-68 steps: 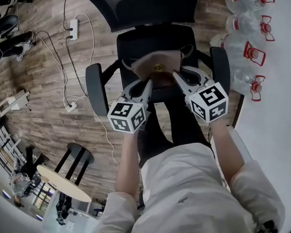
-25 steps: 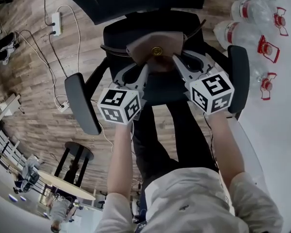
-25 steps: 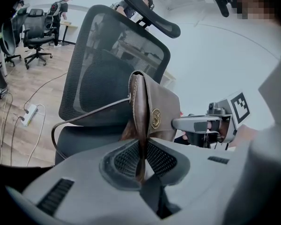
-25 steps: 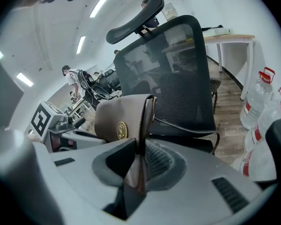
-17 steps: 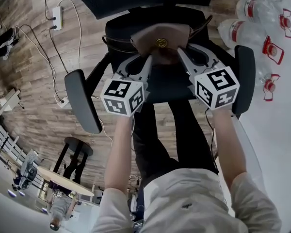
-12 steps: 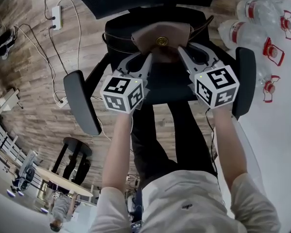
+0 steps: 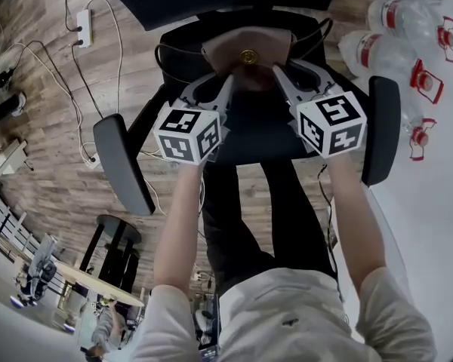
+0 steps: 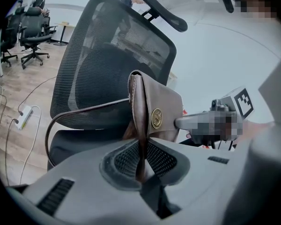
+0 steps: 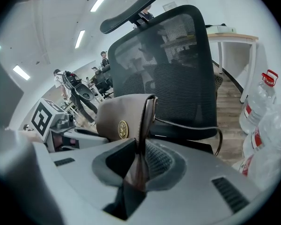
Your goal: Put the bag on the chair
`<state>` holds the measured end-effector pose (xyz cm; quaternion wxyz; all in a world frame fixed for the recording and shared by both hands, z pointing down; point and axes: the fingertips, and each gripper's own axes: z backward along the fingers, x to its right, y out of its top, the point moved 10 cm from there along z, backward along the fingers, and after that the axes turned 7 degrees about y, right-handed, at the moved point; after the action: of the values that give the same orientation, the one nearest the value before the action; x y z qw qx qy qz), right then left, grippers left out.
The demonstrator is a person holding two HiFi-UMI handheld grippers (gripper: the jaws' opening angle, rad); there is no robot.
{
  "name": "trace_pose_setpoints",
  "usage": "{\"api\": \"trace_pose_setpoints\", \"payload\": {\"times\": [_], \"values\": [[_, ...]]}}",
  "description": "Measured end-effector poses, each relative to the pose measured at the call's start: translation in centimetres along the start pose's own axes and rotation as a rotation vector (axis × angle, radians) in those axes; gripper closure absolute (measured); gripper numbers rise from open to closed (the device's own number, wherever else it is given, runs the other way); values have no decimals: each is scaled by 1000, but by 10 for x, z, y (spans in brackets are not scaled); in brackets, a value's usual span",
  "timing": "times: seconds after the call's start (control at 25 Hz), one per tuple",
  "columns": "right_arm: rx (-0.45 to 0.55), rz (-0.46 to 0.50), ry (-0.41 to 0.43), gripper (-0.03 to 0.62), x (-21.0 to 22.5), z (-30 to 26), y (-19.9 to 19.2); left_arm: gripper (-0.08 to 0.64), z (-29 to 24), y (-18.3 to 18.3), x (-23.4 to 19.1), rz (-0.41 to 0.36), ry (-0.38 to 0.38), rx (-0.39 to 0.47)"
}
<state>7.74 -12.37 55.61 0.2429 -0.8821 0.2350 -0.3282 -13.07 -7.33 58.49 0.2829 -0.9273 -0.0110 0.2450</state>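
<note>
Brown bag [image 7: 248, 56] pinched: L gripper [image 7: 226, 87], R gripper [image 7: 277, 76].

Wood floor [image 7: 38, 119], black office chair [image 7: 249, 138] on it, white power strip [image 7: 83, 17], trailing cables [image 7: 121, 59]

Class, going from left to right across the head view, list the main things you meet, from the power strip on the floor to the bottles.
power strip → chair armrest → left gripper → bag → right gripper → other chair armrest → water bottles
</note>
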Motion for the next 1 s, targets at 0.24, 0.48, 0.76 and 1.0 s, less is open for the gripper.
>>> {"api": "trace_pose_setpoints", "payload": {"times": [0.24, 0.48, 0.76, 1.0], "values": [[-7, 9, -3, 526, 11, -10, 6, 528, -11, 7, -5, -16, 7, 1], [-5, 8, -13, 526, 22, -23, 8, 528, -27, 14, -13, -49, 16, 2], [-41, 54, -27, 525, 33, -38, 11, 528, -47, 17, -19, -143, 43, -9], [-64, 117, -45, 525, 36, -54, 16, 528, -59, 23, -29, -231, 86, 6]]}}
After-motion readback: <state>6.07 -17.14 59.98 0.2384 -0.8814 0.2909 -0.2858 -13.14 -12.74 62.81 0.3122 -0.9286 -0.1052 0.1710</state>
